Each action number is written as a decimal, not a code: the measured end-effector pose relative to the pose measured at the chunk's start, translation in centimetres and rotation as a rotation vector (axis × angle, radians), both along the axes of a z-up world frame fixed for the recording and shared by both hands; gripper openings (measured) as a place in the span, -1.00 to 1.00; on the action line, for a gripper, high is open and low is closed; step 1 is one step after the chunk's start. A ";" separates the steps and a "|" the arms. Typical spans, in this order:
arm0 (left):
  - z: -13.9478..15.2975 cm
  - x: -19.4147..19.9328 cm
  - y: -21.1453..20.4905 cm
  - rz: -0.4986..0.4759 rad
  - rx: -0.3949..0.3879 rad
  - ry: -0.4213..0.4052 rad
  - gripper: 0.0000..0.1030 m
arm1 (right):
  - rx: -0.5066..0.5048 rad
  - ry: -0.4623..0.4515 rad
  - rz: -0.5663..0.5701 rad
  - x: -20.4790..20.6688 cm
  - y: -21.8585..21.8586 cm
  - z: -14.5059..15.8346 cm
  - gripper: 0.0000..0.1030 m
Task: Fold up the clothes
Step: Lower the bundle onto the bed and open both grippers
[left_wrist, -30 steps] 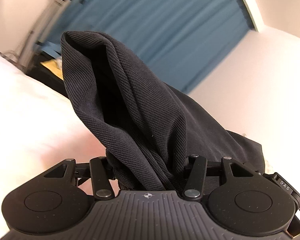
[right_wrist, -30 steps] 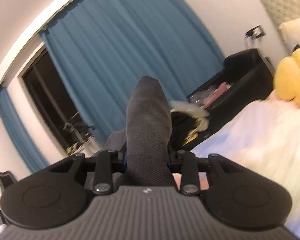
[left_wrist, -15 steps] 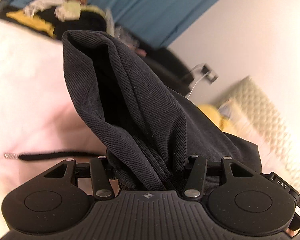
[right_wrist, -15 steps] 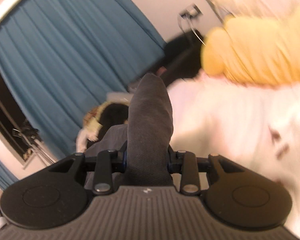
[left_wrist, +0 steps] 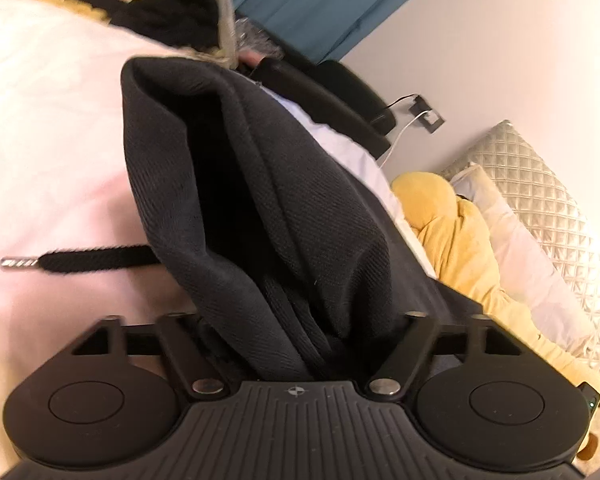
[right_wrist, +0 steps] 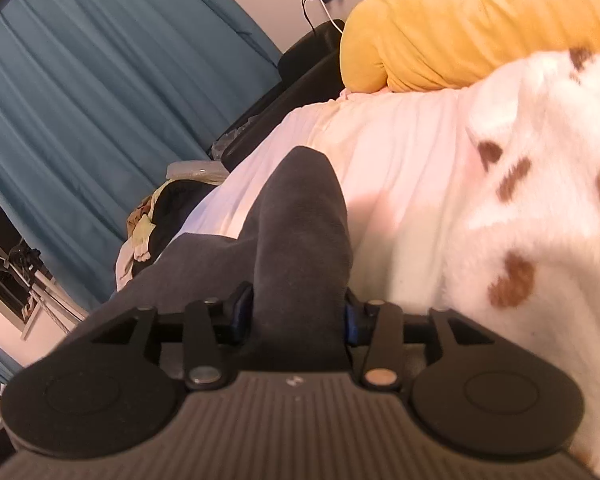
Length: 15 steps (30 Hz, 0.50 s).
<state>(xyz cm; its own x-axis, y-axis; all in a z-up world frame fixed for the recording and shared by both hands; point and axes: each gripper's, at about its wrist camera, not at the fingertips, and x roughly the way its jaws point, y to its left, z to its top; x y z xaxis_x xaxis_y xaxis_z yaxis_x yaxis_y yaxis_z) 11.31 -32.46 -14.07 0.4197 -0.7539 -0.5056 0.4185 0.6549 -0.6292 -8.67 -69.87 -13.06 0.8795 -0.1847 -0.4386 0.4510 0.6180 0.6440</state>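
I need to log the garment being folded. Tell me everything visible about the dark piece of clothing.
The dark garment is charcoal-black knit with a fine ribbed weave. A bunched fold stands up between the left gripper fingers, another between the right gripper fingers; both jaws are opening. A black drawstring with a metal tip trails onto the white bedding.

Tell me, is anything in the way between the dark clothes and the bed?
Nothing visible. The dark garment bunches between both opening jaws, right over bare white bedding. The yellow plush and spotted blanket sit off to the side.
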 end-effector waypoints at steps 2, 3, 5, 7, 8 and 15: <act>0.0 0.7 0.8 -0.007 0.002 0.033 0.77 | -0.015 0.024 -0.024 -0.5 0.6 1.0 0.24; 0.5 0.3 1.3 -0.004 0.004 0.045 0.79 | -0.037 0.048 -0.041 -0.8 0.9 1.5 0.34; 1.5 0.0 2.7 0.006 0.000 0.056 0.84 | -0.087 0.096 -0.079 -1.6 1.7 2.6 0.35; 3.1 -0.8 4.4 0.016 0.003 0.034 0.88 | -0.125 0.130 -0.109 -2.4 2.3 3.7 0.35; 4.0 -1.2 5.2 0.016 0.009 0.012 0.90 | -0.144 0.140 -0.120 -2.8 2.6 4.2 0.35; 10.3 -3.5 9.6 0.042 0.117 -0.185 0.92 | -0.259 0.085 -0.069 -3.1 6.9 9.5 0.35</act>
<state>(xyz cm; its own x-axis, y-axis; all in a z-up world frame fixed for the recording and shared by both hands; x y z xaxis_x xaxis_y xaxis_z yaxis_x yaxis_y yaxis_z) 7.79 -22.90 -3.73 0.5432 -0.6744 -0.5001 0.4902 0.7383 -0.4632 -11.74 -62.93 -3.56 0.8230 -0.3582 -0.4408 0.5433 0.7228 0.4270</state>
